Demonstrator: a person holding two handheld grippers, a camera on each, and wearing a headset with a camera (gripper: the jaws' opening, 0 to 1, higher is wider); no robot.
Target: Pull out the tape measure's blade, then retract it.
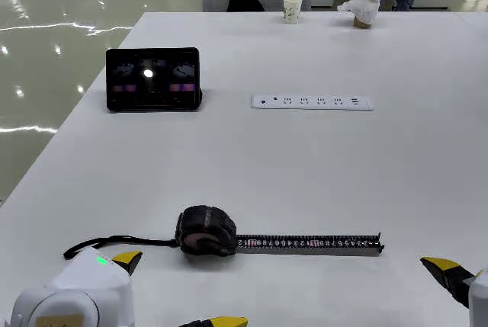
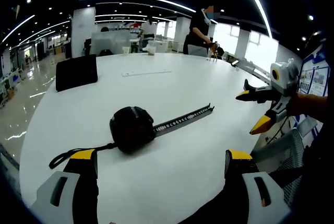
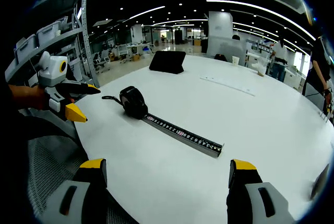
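Lying extended, the blade (image 1: 309,243) looks thin, springy; hold the rigid case (image 1: 204,230). Left gripper (image 2: 160,156), right gripper (image 3: 167,164): both agape, empty.

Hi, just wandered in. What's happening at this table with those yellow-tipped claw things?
A person holds a two-jaw gripper in each hand over a white table. A round black tape measure lies there, its dark numbered blade pulled out flat along the tabletop. The left gripper and the right gripper are at opposite ends of it, both open and touching nothing. The blade is not yet retracted.
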